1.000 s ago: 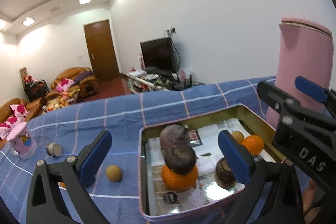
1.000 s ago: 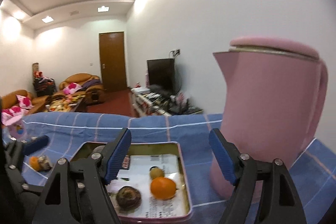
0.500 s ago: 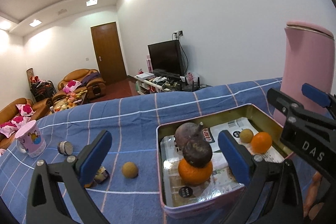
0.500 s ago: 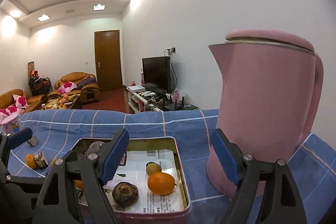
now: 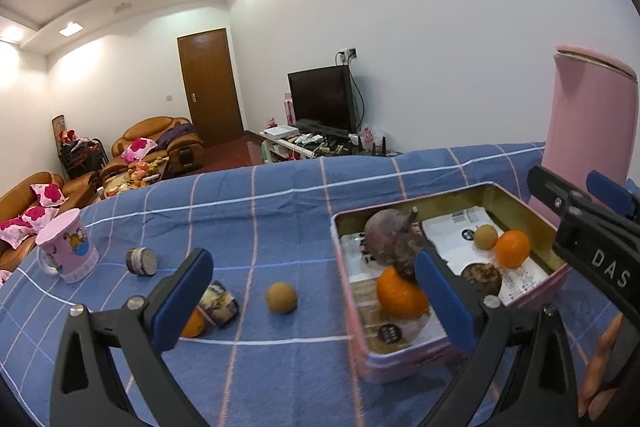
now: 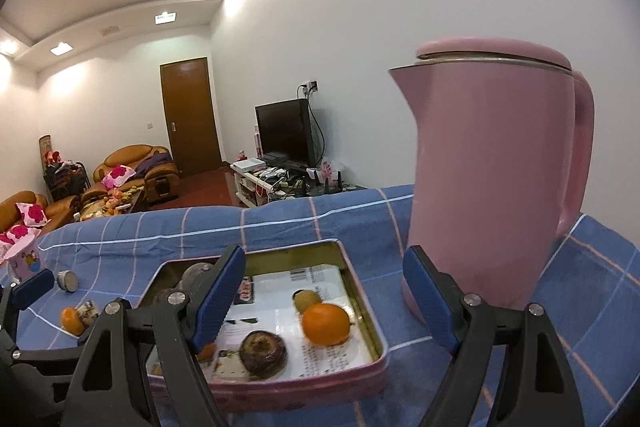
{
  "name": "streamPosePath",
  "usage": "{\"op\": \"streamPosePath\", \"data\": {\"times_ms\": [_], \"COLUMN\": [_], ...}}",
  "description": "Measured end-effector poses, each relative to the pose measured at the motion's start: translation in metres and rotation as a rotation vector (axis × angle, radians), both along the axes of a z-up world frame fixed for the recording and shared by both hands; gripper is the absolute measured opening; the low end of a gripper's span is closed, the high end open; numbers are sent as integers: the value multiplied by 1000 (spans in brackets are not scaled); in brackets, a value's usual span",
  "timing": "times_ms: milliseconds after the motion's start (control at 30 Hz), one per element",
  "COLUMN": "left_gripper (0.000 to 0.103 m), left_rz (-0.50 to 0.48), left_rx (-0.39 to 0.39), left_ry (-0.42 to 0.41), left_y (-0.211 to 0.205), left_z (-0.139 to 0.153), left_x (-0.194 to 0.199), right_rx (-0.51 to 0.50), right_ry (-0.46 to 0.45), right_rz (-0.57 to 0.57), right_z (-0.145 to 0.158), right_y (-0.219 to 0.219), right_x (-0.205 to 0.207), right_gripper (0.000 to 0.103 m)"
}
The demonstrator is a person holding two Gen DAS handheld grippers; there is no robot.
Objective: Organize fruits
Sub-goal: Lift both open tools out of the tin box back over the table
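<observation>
- Left gripper: black frame, blue pads spread wide, nothing between them; "DAS" reads on the right gripper's black body at the left view's edge.
- Right gripper: jaws wide apart, empty.
- Pink metal tin: rectangular, printed paper lining, text unreadable; holds oranges, dark rough fruits, partly hidden by pads.
- Round brown fruit on blue checked cloth, left of the tin.
- Smooth pink kettle beyond the tin.

Wide-spread left claw above brown fruit, beside pink tin
</observation>
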State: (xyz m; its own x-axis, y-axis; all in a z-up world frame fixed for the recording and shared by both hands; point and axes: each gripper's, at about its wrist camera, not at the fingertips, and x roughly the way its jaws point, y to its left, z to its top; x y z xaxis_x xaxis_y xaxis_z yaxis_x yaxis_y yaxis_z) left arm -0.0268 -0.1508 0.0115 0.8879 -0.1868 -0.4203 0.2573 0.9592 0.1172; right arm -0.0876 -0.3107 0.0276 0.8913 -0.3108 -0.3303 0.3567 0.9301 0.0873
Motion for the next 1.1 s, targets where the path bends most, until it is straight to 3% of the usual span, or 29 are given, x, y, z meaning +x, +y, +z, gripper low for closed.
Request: {"op": "streamPosePath", "data": {"times_ms": [433,1100], "left_gripper": [103,103], "left_rz": [44,169], "left_rx": [7,-7], "left_ry": [2,51], "left_y": [42,140], "left_z": [-2,-8], "left_x": [6,40], "right_rx": [18,17], "right_ry": [12,50], "right_rz": [49,149], "right_z": [-2,-4], "right_y": [44,117], "right_x": [4,34], "right_gripper": [82,82]}}
